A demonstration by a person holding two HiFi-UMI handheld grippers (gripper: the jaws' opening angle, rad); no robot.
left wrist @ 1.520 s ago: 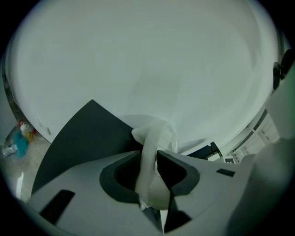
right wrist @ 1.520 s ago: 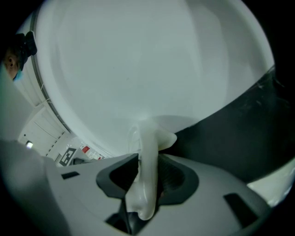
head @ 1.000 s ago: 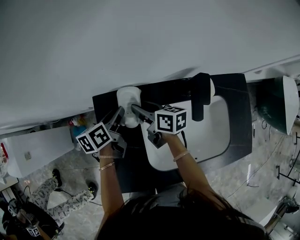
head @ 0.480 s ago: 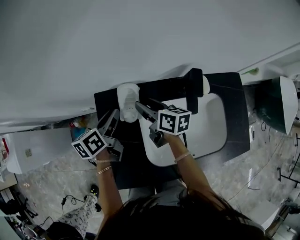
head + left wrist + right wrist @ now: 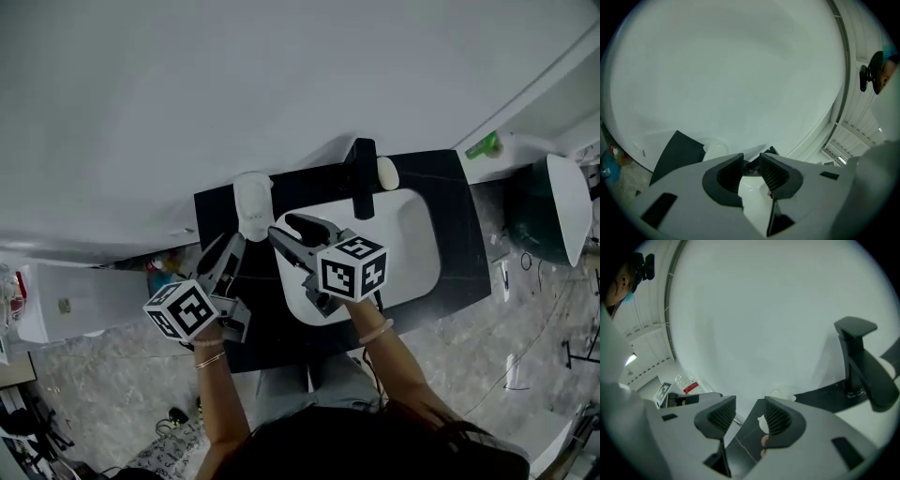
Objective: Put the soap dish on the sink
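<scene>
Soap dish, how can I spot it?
Find the black counter with the white basin. On its back left corner, against the wall, stands the soap dish: small, white, alone there, while the other white lump lies beside the black tap.

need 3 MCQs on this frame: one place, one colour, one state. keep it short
1. Where is the soap dish? A in the basin; B on the black countertop, left of the faucet; C on the floor.
2. What colour is the faucet? A chrome; B white; C black.
3. The left tool is: A open and empty; B shut on the soap dish; C shut on the faucet.
Key: 1 B, it stands on the countertop by the wall. 2 C, the head view shows it black. 3 A, the left gripper view shows a gap between its pads with nothing in it.
</scene>
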